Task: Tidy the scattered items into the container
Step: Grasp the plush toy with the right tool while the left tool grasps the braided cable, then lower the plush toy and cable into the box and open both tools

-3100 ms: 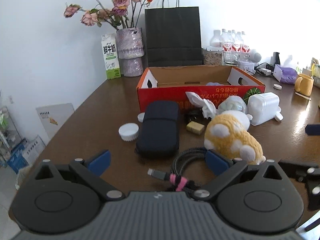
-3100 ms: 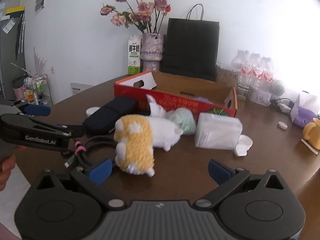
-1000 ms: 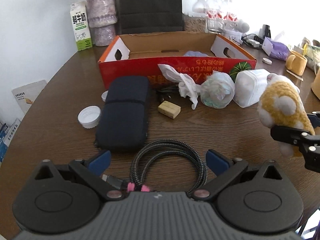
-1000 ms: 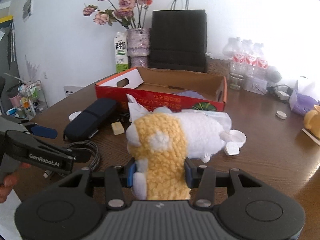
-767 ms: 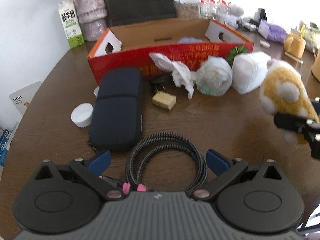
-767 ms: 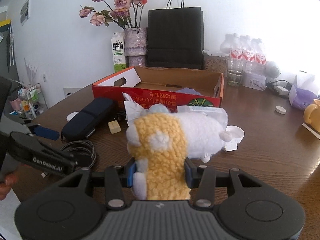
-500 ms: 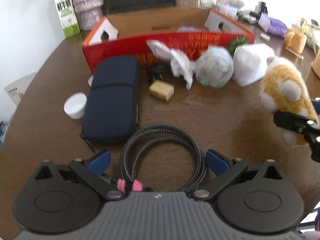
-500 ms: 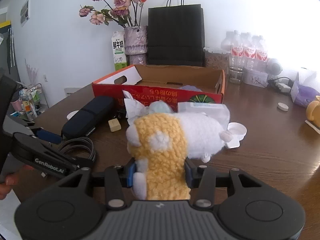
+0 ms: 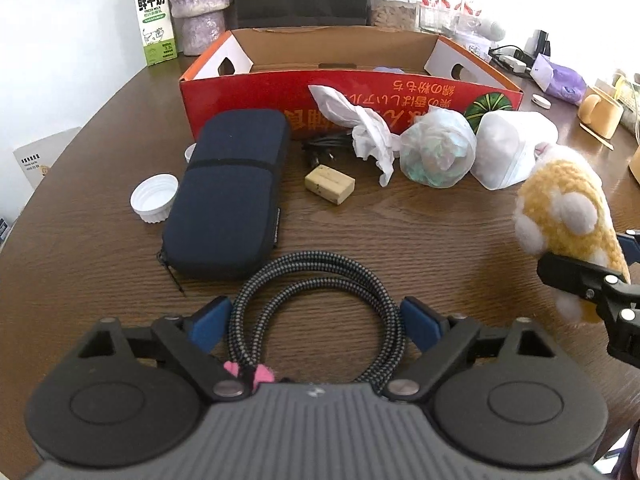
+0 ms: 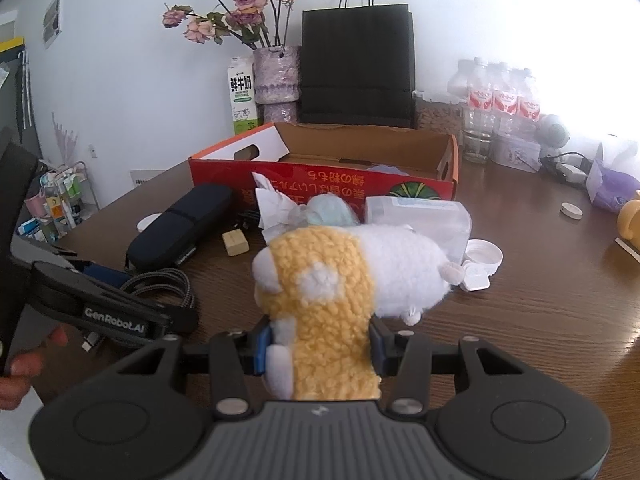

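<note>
On the brown wooden table [image 9: 400, 240], a coiled grey braided cable [image 9: 316, 304] is straddled by the left gripper [image 9: 316, 320], jaws closing but pads not touching it yet. A fluffy yellow-and-white plush toy [image 10: 340, 280] is pinched in the right gripper [image 10: 320, 344], held clear of the table, near the open red cardboard box [image 10: 320, 172].

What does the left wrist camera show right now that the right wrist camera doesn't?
Only the left wrist view: the left gripper closing around the coiled braided cable, pads not yet pressing.
Only the right wrist view: the right gripper shut on the plush toy, plus the flowers.
Both: the red cardboard box, navy zip case and milk carton.
</note>
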`<state>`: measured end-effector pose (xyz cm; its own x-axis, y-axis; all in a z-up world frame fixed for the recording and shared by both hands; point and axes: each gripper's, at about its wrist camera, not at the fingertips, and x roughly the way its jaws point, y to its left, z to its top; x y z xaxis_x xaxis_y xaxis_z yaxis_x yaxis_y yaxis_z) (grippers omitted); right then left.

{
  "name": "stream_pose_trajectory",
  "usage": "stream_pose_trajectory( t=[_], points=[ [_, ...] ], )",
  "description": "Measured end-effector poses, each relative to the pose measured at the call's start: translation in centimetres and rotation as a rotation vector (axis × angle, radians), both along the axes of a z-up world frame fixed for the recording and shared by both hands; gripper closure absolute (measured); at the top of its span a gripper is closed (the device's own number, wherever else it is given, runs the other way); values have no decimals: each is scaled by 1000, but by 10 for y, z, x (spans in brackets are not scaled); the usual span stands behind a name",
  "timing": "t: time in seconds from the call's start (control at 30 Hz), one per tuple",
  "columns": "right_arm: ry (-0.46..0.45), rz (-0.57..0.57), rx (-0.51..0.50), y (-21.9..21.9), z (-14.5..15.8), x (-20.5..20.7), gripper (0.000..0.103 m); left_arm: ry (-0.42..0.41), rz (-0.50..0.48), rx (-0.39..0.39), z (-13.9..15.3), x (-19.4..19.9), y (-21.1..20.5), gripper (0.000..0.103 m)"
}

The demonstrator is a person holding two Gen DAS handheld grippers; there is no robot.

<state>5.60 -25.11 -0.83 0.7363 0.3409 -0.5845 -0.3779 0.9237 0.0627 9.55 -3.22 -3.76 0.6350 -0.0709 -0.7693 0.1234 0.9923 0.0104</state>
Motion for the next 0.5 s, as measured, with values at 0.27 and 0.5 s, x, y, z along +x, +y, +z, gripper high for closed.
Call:
stream_pose_trajectory(
  t=[0.27, 0.5],
  points=[
    [-10, 1, -5, 5, 4, -4, 58, -25, 14, -19, 4, -7, 4, 12],
    [-31, 0, 3, 7, 11, -10, 58, -83, 42, -35, 19, -15, 11, 13]
  ],
)
